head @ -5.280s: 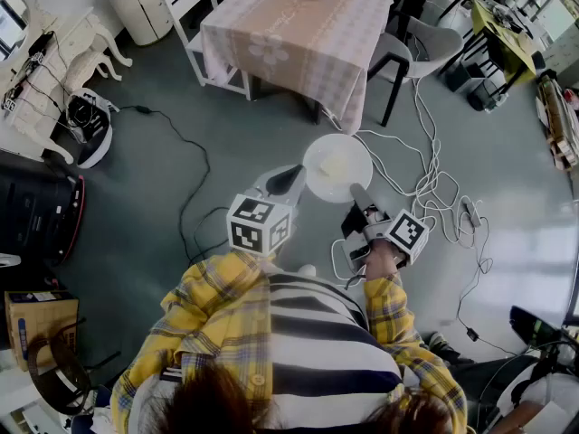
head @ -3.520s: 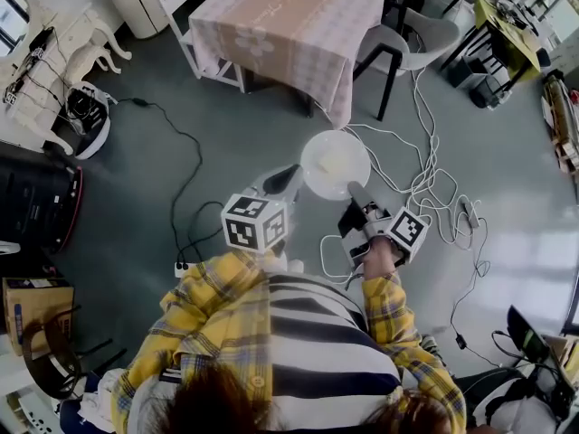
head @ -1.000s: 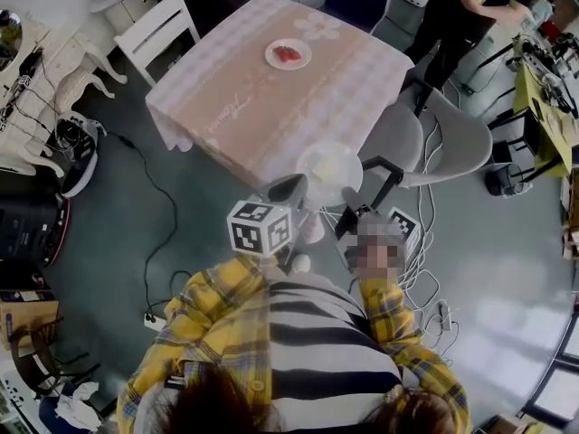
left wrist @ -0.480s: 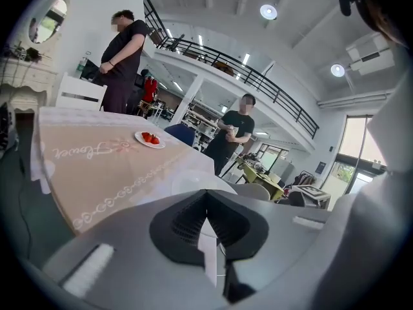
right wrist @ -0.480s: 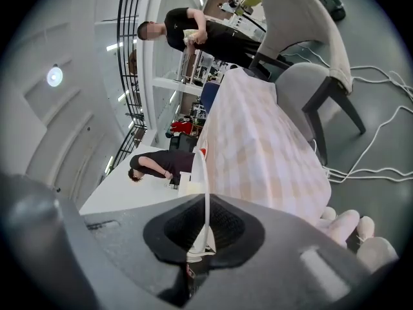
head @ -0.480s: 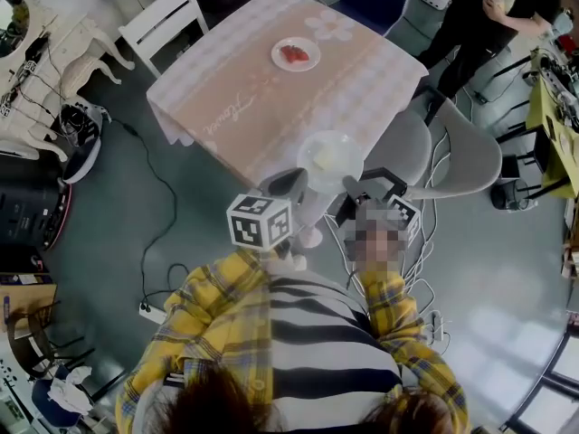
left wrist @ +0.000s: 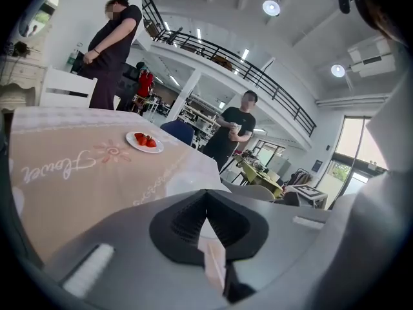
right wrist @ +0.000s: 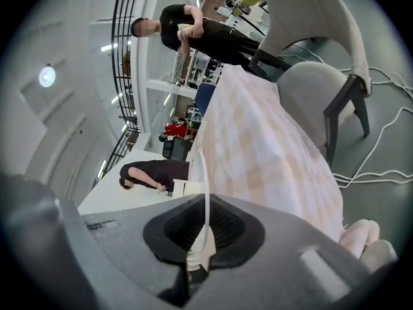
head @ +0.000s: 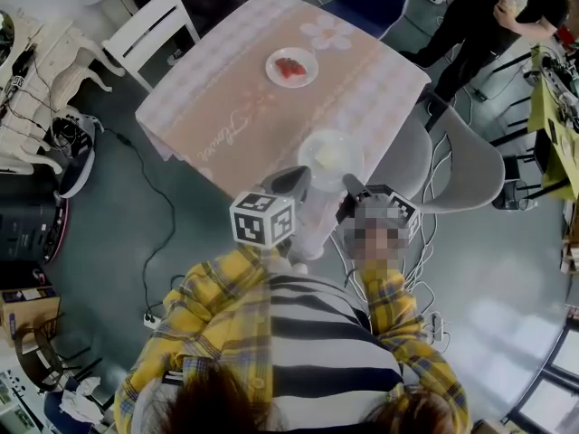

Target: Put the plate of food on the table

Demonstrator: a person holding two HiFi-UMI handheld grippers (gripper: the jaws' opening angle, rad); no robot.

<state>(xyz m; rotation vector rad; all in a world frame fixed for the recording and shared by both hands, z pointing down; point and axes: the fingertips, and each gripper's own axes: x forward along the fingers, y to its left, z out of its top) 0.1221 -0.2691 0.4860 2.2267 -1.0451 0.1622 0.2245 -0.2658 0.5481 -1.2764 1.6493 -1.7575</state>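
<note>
Nearest: yellow plaid sleeves [head: 194, 310] over a striped top. Both claws are grey moulded plastic with ribbed black pads and a marker cube on each.

Left gripper [left wrist: 206, 205] – jaws closed down on the near-left rim of the plate of food [head: 330, 156]. Right gripper [right wrist: 205, 228] – jaws pinched on the opposite rim, so the plate reads there as a thin white edge-on line.

The plate is round, white and glossy, with a pale yellowish heap in the middle. It's held level between the two claws over the near edge of the table [head: 231, 107]; can't tell if it touches the cloth.

The tablecloth is beige with a pale checked border and flower print. Mid-table there's a small white plate of strawberries [head: 291, 66]. A curved grey shell chair [head: 470, 165] sits on the right and a white slatted chair [head: 149, 30] far left. People in black stand beyond.
</note>
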